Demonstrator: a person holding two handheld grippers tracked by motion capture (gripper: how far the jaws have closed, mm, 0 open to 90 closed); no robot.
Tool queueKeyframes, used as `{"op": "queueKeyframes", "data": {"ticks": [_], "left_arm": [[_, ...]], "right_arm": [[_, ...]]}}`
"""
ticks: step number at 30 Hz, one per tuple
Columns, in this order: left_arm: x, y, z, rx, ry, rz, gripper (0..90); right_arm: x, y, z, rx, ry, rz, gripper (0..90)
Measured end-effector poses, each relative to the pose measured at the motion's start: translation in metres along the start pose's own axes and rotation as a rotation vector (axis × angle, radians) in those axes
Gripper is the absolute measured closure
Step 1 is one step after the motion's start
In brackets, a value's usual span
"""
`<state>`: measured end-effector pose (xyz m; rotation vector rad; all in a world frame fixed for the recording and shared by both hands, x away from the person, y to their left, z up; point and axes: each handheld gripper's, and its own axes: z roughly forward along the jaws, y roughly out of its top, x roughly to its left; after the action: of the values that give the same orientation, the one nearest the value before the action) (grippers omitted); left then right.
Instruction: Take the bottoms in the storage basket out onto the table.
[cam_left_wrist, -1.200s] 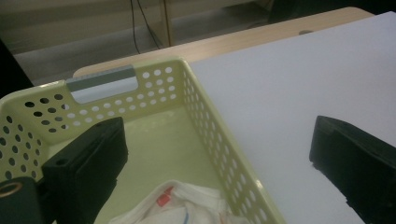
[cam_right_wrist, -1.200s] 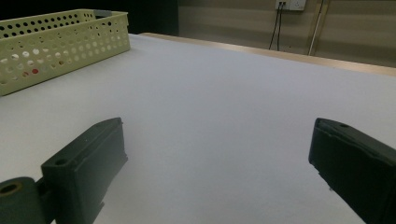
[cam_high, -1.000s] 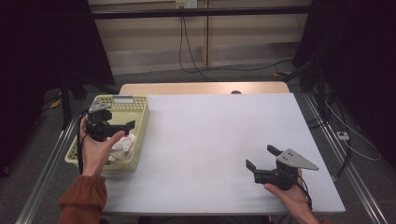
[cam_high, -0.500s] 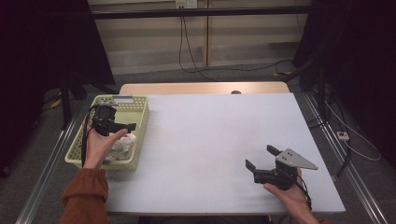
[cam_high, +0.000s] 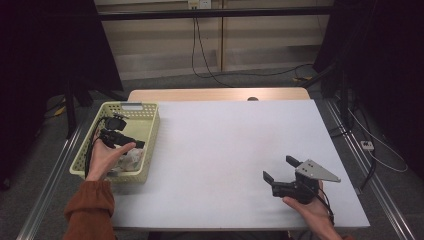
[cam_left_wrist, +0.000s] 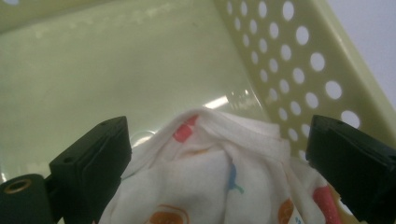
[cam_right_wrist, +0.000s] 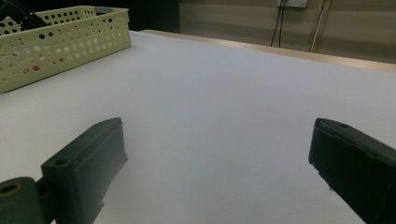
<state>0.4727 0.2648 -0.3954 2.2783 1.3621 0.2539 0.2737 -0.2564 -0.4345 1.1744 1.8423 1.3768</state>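
Left gripper hung inside the pale yellow perforated basket at the table's left edge. Jaws stood wide apart, straddling a white cloth printed with small red, orange and blue figures (bunched against the basket's holed wall); whether they touched it could not be told. Cloth lay on the basket floor, near the person's end. Right gripper rested low over the bare white tabletop near the right front corner, jaws spread wide, holding nothing.
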Motion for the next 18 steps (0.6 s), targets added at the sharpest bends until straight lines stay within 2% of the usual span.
{"op": "queueKeyframes", "data": {"ticks": [2, 3, 5, 6, 10, 11, 14, 18], "left_arm": [[-0.001, 0.0, 0.004, 0.018, -0.003, 0.005, 7.1], [-0.003, 0.0, 0.008, 0.055, -0.006, 0.003, 7.1], [-0.004, 0.0, 0.012, 0.091, 0.008, 0.004, 7.6], [-0.004, 0.0, 0.012, 0.091, 0.008, 0.004, 7.7], [-0.001, -0.001, 0.017, 0.142, 0.031, 0.02, 9.0], [-0.001, -0.001, 0.017, 0.142, 0.023, 0.002, 9.7], [0.002, -0.002, 0.019, 0.167, 0.056, 0.016, 9.6], [0.004, -0.001, 0.026, 0.209, 0.068, 0.003, 8.1]], "right_arm": [[0.0, 0.0, 0.0, 0.001, 0.0, 0.0, 3.7], [0.0, 0.0, 0.0, 0.001, 0.002, -0.006, 3.7], [0.0, 0.0, 0.0, 0.0, 0.003, -0.006, 3.7], [0.0, 0.0, -0.001, 0.0, 0.003, -0.007, 3.7], [0.0, 0.0, 0.0, 0.001, 0.003, -0.003, 3.7], [0.0, 0.0, 0.0, 0.003, 0.002, -0.002, 3.7], [0.0, 0.0, 0.0, 0.002, 0.001, -0.005, 3.7], [0.0, 0.0, 0.0, 0.003, -0.001, -0.001, 3.7]]}}
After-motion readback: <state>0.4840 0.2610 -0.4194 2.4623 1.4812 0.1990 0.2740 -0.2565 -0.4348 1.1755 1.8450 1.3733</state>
